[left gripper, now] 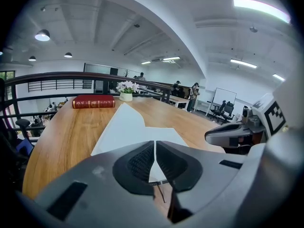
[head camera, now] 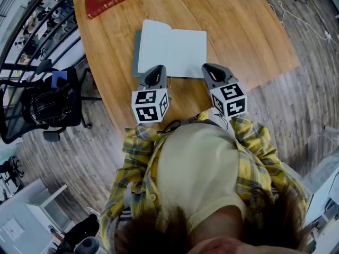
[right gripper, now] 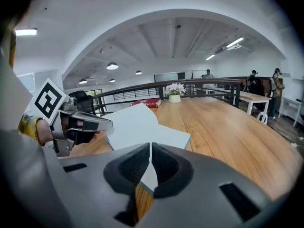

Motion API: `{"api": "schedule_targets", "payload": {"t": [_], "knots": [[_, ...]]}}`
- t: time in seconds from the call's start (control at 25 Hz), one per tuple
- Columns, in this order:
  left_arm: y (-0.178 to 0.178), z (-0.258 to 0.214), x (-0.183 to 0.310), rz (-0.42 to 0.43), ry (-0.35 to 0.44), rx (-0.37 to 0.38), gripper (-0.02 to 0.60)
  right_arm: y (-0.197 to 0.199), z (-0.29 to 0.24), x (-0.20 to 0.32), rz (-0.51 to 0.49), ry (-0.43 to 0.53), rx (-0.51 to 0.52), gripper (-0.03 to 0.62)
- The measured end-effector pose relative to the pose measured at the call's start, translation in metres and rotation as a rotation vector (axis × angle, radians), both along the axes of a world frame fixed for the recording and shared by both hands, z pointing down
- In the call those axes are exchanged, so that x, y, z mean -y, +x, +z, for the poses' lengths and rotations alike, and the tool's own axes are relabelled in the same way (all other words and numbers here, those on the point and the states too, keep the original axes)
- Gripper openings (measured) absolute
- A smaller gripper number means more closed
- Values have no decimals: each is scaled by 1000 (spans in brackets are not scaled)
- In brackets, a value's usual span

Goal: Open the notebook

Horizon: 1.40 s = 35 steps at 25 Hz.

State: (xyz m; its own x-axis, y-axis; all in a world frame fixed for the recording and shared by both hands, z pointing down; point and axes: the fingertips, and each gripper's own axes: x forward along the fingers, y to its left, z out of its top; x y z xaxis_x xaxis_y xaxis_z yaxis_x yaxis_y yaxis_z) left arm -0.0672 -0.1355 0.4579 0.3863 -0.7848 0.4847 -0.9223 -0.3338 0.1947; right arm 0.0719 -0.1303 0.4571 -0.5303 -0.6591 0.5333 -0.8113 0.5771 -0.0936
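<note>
Okay, head view: notebook (head camera: 175, 49) lies on the table (head camera: 249, 30), with your left gripper (head camera: 158, 72) and right gripper (head camera: 210, 70) at its near edge.
Left gripper view: jaws together, no page clearly pinched.
Right gripper view: jaws closed too, and a sheet curls up on the notebook's left.
Paper's probably light, floppy and easy to tear, so pinch a free corner.

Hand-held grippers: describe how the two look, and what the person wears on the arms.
The left hand-held gripper and right hand-held gripper are grey, rounded shells with dark ribbed pads. Each carries a white cube of black square markers. The sleeves are yellow plaid.
</note>
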Motion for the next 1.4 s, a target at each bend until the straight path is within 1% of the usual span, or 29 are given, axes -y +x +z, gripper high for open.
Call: {"api": "schedule_targets", "payload": {"t": [0.16, 0.4, 1.4], "knots": [[0, 3, 0, -6, -7, 10, 18, 5, 7, -1, 21, -30, -15, 69], [-3, 7, 2, -14, -14, 8, 18, 5, 12, -2, 31, -55, -3, 64], [-1, 7, 3, 5, -15, 16, 18, 13, 10, 7, 104, -57, 17, 64]]}}
